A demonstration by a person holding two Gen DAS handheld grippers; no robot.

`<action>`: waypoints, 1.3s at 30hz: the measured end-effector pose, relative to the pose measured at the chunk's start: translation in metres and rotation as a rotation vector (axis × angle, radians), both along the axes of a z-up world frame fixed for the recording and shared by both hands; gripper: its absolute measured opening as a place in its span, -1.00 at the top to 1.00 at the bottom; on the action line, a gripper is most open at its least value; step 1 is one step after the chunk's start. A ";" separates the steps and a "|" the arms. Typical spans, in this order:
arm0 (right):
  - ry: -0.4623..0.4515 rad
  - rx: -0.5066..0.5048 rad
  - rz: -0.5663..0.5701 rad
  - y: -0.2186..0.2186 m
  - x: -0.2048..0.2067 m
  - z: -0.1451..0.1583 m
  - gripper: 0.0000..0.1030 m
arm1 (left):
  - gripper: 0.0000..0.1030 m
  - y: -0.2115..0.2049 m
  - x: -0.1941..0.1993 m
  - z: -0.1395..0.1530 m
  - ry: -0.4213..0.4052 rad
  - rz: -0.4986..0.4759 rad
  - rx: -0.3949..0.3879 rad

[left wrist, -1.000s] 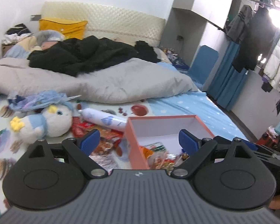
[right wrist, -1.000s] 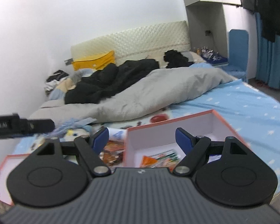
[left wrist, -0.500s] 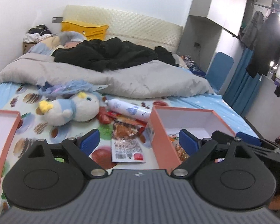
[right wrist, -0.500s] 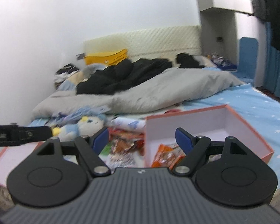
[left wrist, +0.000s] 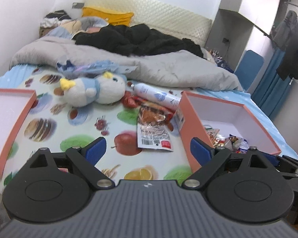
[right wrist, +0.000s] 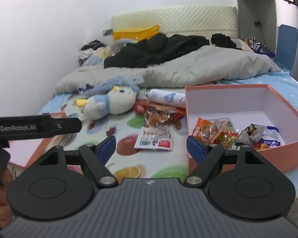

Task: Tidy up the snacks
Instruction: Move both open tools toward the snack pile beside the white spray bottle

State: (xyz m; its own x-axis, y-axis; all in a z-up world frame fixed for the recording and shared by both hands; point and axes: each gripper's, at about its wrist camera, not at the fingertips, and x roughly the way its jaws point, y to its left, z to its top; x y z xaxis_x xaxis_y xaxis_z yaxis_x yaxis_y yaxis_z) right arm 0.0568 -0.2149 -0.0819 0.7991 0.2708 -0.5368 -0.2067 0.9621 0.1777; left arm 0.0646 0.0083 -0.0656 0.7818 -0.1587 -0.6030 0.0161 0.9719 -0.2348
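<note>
Empty pink lid (left wrist: 4, 119) seen left of left gripper (left wrist: 147, 148).

Both grippers spread, nothing pinched; right gripper (right wrist: 151, 144) likewise.

Ahead, between fingers: snack packet (right wrist: 156, 136) lying loose on bed sheet (right wrist: 129, 158), red wrappers (right wrist: 159, 110) beyond, beside white bottle (right wrist: 164, 97) and plush toy (right wrist: 111, 104).

Right: pink box (right wrist: 288, 158) partly filled with snack packs (right wrist: 218, 132).

Judged: partly done; loose packets not yet boxed.
</note>
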 end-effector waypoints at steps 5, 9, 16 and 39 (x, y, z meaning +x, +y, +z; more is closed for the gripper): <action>0.016 -0.026 0.027 0.004 0.007 -0.006 -0.55 | -0.82 0.006 0.017 -0.019 0.034 0.017 -0.013; 0.046 -0.031 0.044 0.010 0.017 -0.010 -0.55 | -0.82 0.012 0.037 -0.029 0.049 0.023 -0.023; 0.073 -0.046 0.061 0.025 0.044 -0.015 -0.55 | -0.82 0.017 0.074 -0.039 0.058 0.014 -0.038; 0.186 -0.147 0.118 0.077 0.183 -0.088 -0.54 | -0.63 0.047 0.262 -0.123 0.149 -0.016 -0.132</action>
